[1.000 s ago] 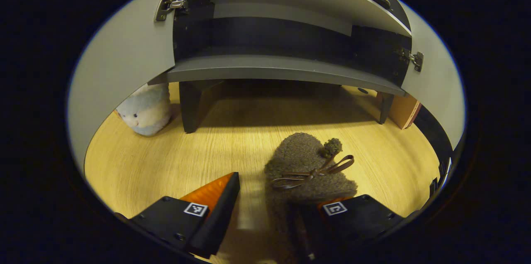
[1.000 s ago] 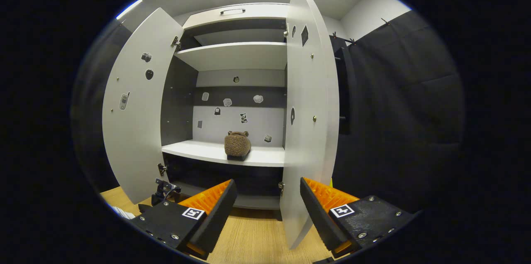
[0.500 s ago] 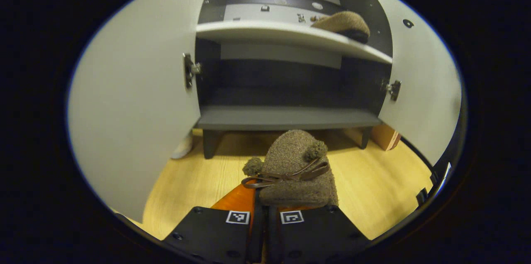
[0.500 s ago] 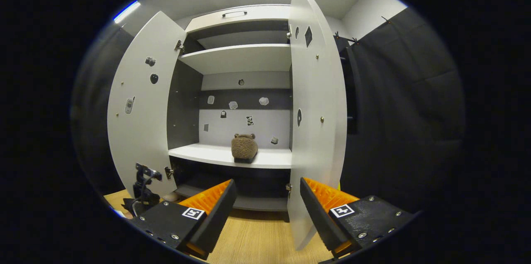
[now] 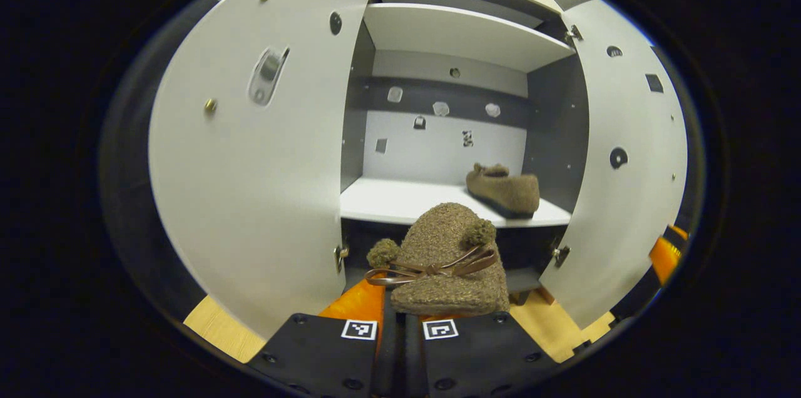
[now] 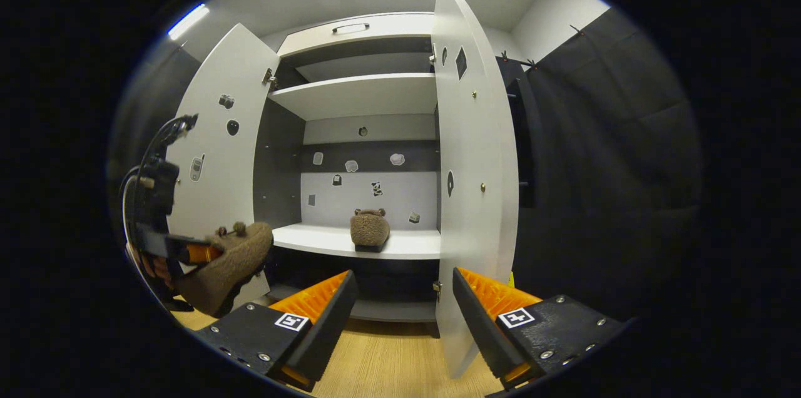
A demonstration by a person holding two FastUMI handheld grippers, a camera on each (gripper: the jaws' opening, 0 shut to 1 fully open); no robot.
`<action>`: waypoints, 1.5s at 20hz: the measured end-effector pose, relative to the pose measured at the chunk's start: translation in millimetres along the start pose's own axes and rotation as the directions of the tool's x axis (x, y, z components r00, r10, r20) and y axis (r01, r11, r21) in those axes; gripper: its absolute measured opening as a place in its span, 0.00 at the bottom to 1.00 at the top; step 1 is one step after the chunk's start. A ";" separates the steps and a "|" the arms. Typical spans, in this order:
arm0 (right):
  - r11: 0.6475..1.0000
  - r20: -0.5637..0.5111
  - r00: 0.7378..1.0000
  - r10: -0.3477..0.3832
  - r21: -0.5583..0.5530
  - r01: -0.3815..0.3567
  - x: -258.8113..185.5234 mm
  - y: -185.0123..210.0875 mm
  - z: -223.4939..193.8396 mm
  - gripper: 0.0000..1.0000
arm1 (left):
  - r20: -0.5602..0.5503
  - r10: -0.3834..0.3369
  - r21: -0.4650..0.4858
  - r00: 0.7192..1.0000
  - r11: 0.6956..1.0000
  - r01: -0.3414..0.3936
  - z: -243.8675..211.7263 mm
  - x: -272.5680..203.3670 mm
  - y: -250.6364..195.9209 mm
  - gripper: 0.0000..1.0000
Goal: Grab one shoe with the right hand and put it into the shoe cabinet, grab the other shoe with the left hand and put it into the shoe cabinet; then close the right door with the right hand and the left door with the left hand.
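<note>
One shoe [image 5: 504,189] already sits on the cabinet shelf [image 5: 400,201] at two o'clock, the left gripper [image 5: 400,304] clamps the second shoe [image 5: 447,260] below it, the right gripper [image 6: 398,298] gapes empty, and both doors remain open.

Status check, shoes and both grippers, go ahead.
Left gripper shut on second shoe, held up before cabinet. Right gripper open. First shoe on shelf. Both doors open, path clear.
</note>
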State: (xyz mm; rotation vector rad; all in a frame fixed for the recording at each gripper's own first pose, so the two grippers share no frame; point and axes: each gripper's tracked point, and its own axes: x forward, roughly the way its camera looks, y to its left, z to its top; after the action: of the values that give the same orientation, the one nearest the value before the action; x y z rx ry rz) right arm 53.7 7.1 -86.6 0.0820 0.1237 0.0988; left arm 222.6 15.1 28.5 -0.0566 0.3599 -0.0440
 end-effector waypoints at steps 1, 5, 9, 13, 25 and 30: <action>1.000 0.001 1.000 -0.002 0.004 0.002 -0.7 0.4 -0.3 0.94 | 0.024 -0.007 0.000 1.000 1.000 0.007 30.9 19.0 -4.2 0.13; 1.000 0.008 1.000 -0.008 0.010 0.008 -2.1 -0.6 5.0 0.94 | 0.001 -0.022 0.021 1.000 1.000 0.022 73.2 110.4 -24.1 0.13; 1.000 -0.006 1.000 -0.024 0.018 0.024 -1.1 -4.1 3.1 0.94 | -0.105 -0.018 0.039 0.994 0.999 0.022 71.9 213.3 -39.0 0.14; 0.998 -0.029 0.998 -0.053 0.030 0.054 2.9 -14.1 -3.8 0.94 | -0.256 0.022 0.002 0.967 1.000 -0.022 39.9 280.1 -43.7 0.14; 0.997 -0.036 0.998 -0.050 0.053 0.051 7.3 -17.4 -6.1 0.94 | -0.327 0.064 0.052 0.943 0.997 -0.049 12.7 295.1 -39.6 0.40; 0.997 -0.039 0.998 -0.040 0.059 0.043 8.5 -13.2 -9.2 0.94 | -0.317 0.049 0.048 0.947 0.998 -0.035 14.2 285.3 -37.2 0.56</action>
State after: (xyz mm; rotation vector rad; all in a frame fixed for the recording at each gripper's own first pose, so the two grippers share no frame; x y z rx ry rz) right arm 62.2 -4.5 -97.8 0.1375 0.1664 0.0553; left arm 493.1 -36.5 -55.9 0.0006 0.6829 -0.0182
